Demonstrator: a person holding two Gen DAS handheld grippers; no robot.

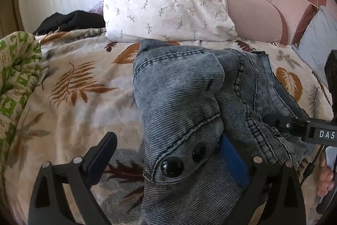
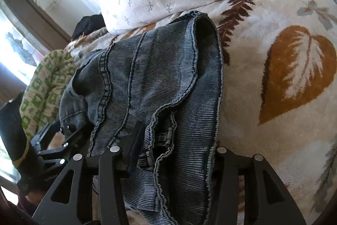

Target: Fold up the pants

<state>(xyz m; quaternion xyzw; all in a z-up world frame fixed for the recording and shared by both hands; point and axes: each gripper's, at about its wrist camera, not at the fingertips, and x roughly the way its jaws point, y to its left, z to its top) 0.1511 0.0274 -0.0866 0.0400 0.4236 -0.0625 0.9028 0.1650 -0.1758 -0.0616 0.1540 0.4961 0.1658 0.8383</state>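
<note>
The pants are blue-grey jeans (image 1: 185, 98), bunched on a leaf-patterned blanket (image 1: 80, 85) on a bed. In the left wrist view, my left gripper (image 1: 168, 159) stands wide open around the waistband end with its two black buttons (image 1: 171, 166); denim drapes over the right finger. The right gripper's finger (image 1: 294, 125) presses into the jeans at the right. In the right wrist view, my right gripper (image 2: 174, 151) is open with folds of jeans (image 2: 164, 81) lying between its fingers. The left gripper (image 2: 54, 147) shows at the lower left by the buttons.
A white pillow with a sprig print (image 1: 166, 1) lies beyond the jeans. A green-and-white quilt (image 1: 14, 77) is bunched at the left. A black garment (image 1: 69, 20) lies at the far left. A pink headboard (image 1: 254, 16) stands behind. A window is at the far left.
</note>
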